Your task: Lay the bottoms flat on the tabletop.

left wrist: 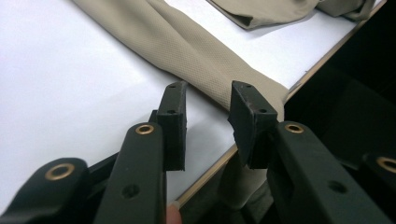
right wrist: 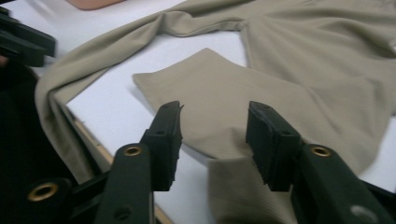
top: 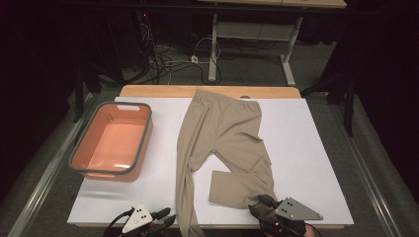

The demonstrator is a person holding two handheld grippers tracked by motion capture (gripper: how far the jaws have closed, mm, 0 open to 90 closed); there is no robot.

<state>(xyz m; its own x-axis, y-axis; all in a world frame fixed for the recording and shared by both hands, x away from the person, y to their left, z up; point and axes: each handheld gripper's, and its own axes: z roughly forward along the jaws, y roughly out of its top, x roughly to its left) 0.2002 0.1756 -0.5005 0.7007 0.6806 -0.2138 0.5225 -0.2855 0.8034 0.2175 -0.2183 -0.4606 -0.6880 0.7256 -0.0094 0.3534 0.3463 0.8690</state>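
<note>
High view: beige knit trousers [top: 220, 133] flat on white table [top: 306, 143]; left gripper [top: 165, 217] and right gripper [top: 259, 205] both released, holding nothing.

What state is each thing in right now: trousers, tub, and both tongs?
Trousers: spread flat on the white table, one leg folded back, the other hanging over the near edge.
Orange tub: upright, empty, left of the trousers.
Left tongs: open, nothing gripped, at the hanging leg by the table edge.
Right tongs: open, above the folded leg, not clamped on it.
</note>
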